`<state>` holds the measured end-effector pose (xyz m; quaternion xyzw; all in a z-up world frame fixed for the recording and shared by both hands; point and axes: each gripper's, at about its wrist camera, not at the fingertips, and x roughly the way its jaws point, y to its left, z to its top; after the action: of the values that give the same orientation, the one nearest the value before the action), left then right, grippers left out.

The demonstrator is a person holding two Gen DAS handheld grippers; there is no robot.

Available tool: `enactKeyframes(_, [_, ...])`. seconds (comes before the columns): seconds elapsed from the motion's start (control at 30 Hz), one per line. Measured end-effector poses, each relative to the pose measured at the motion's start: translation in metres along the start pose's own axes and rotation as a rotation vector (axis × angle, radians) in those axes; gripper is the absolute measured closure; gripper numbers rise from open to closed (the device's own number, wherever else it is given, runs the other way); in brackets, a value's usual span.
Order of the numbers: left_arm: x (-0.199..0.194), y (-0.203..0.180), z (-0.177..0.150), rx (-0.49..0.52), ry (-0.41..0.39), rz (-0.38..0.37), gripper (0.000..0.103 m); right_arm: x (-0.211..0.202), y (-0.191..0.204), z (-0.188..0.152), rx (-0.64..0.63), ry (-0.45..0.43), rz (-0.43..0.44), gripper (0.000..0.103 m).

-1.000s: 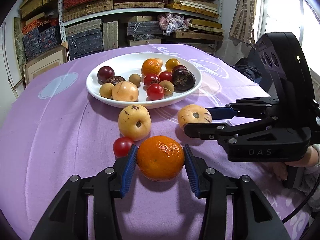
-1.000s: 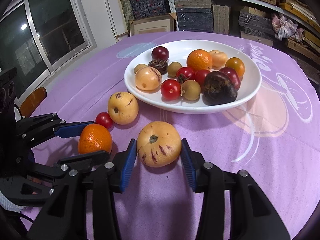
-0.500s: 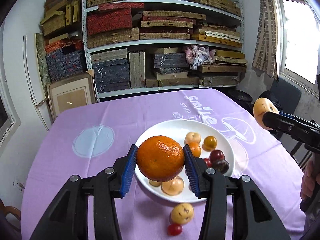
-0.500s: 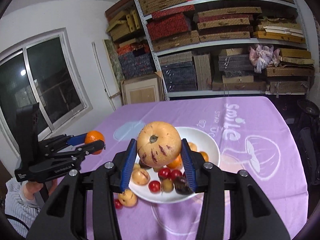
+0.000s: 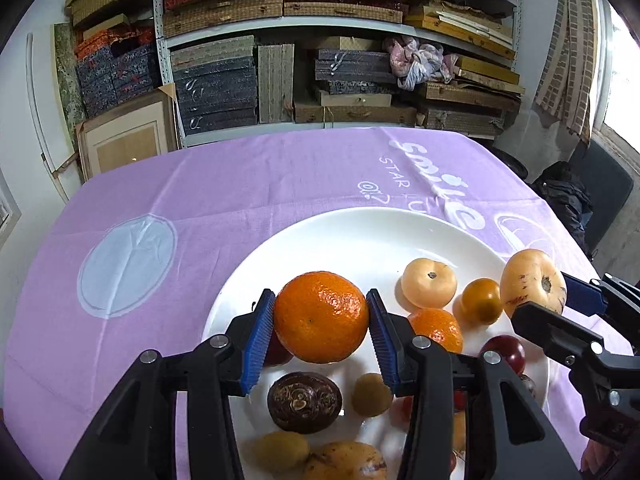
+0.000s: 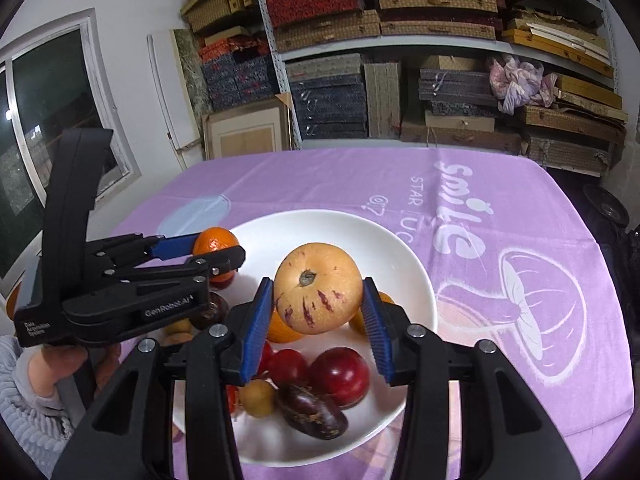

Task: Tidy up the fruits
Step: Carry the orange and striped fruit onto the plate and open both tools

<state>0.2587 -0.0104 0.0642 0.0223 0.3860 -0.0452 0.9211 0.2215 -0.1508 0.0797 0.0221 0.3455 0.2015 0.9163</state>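
Now orange (image 5: 321,316) — between left tongs (image 5: 321,334)

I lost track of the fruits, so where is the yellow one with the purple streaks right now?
The streaked yellow fruit sits clamped in the right gripper, held above the white plate; in the left wrist view it appears at the right edge.

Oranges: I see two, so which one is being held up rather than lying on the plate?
The bigger orange, clamped between the left gripper's blue fingers; the smaller orange lies on the plate.
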Motion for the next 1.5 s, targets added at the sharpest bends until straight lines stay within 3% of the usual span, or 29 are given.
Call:
enactKeyframes(0.37, [0.019, 0.005, 0.010, 0.024, 0.032, 0.009, 0.056, 0.033, -0.008, -0.014, -0.015, 0.071, 0.003, 0.059])
enactKeyframes(1.07, [0.028, 0.006, 0.010, 0.048, 0.039, 0.043, 0.054, 0.033, -0.010, -0.012, -0.001, 0.074, 0.027, 0.059])
enactKeyframes(1.23, [0.016, 0.010, 0.009, 0.053, 0.019, 0.068, 0.048, 0.024, -0.009, -0.008, 0.004, 0.049, 0.031, 0.058])
enactKeyframes(1.5, [-0.029, 0.021, 0.000, 0.057, -0.024, 0.120, 0.047, -0.015, 0.008, 0.004, -0.004, -0.032, 0.086, 0.052])
